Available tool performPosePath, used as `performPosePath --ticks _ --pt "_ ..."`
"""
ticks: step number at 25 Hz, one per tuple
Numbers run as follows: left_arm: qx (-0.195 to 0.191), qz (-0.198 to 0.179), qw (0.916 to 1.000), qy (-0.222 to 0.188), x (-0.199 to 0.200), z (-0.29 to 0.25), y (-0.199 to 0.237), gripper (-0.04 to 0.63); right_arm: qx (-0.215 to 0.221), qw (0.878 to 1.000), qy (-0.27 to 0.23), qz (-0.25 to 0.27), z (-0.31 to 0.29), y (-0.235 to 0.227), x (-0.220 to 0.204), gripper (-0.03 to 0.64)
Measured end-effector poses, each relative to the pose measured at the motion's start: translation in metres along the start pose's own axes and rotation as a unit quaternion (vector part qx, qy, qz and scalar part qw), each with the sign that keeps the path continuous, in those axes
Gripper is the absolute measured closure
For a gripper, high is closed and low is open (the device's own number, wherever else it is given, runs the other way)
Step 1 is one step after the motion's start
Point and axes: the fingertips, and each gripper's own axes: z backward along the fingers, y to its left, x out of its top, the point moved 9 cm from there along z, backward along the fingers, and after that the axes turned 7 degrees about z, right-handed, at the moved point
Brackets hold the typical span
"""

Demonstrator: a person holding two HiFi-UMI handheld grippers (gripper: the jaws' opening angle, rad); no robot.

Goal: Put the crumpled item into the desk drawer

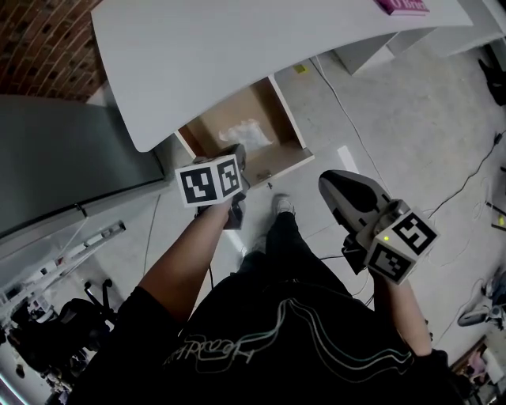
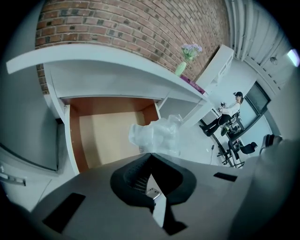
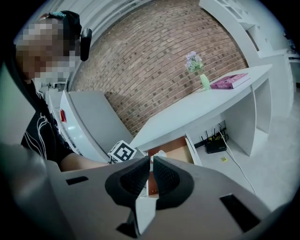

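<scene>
A crumpled clear plastic item (image 2: 157, 136) sticks out past the tips of my left gripper (image 2: 150, 155), which is shut on it. It hangs over the open wooden desk drawer (image 2: 105, 133). In the head view the item (image 1: 245, 132) shows against the drawer's floor (image 1: 273, 111), just beyond the left gripper (image 1: 236, 152) and its marker cube. My right gripper (image 1: 330, 186) is held to the right of the drawer and nearer the person, jaws together and holding nothing. Its own view looks past its tips (image 3: 151, 160) at the drawer (image 3: 180, 151) and the left gripper's cube.
The white desk top (image 1: 237, 47) overhangs the drawer's back and carries a pink book (image 1: 403, 6) and a vase of flowers (image 2: 187, 56). A grey cabinet (image 1: 63, 158) stands at the left. Cables (image 1: 474, 170) cross the floor, and a router (image 3: 215, 143) sits under the desk.
</scene>
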Motion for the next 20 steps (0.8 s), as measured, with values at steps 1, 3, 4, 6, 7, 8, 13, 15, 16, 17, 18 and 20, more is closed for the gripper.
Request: performPosePath --ticks 1,3,4,6,7,8,13,15,16,17,18,20 --pt "0.004 0.002 1.0000 0.003 -0.001 -0.006 0.002 0.575 0.001 1.000 0.001 -0.002 -0.003 -0.005 -0.001 0.566" --pt "0.011 0.005 0.9999 0.009 -0.002 -0.019 0.006 0.575 0.002 1.000 0.003 -0.011 -0.008 -0.012 -0.002 0.566" --pt "0.013 0.009 0.9998 0.013 -0.002 -0.025 0.009 0.575 0.002 1.000 0.003 -0.012 -0.011 -0.016 -0.003 0.566" --pt "0.018 0.018 0.9995 0.020 -0.003 -0.036 0.015 0.575 0.003 1.000 0.006 -0.017 -0.016 -0.023 -0.006 0.566" --pt "0.021 0.021 0.9993 0.024 -0.004 -0.042 0.019 0.575 0.003 1.000 0.007 -0.022 -0.018 -0.026 -0.009 0.566" --pt "0.024 0.024 0.9991 0.028 -0.004 -0.048 0.022 0.575 0.003 1.000 0.009 -0.022 -0.019 -0.030 -0.012 0.566" --pt "0.037 0.042 0.9975 0.044 -0.008 -0.080 0.041 0.575 0.003 0.999 0.017 -0.027 -0.029 -0.049 -0.029 0.566" --pt "0.043 0.048 0.9966 0.051 -0.010 -0.091 0.050 0.575 0.002 0.999 0.017 -0.032 -0.033 -0.054 -0.036 0.566" --pt "0.046 0.050 0.9963 0.053 -0.011 -0.096 0.054 0.575 0.001 0.999 0.016 -0.034 -0.035 -0.057 -0.039 0.566" --pt "0.048 0.052 0.9960 0.055 -0.011 -0.100 0.057 0.575 0.001 0.999 0.016 -0.035 -0.036 -0.059 -0.042 0.566" --pt "0.050 0.054 0.9957 0.057 -0.012 -0.105 0.060 0.575 0.000 0.999 0.017 -0.037 -0.038 -0.062 -0.045 0.566" --pt "0.053 0.059 0.9949 0.062 -0.014 -0.113 0.065 0.575 -0.001 0.999 0.017 -0.039 -0.039 -0.067 -0.049 0.566"
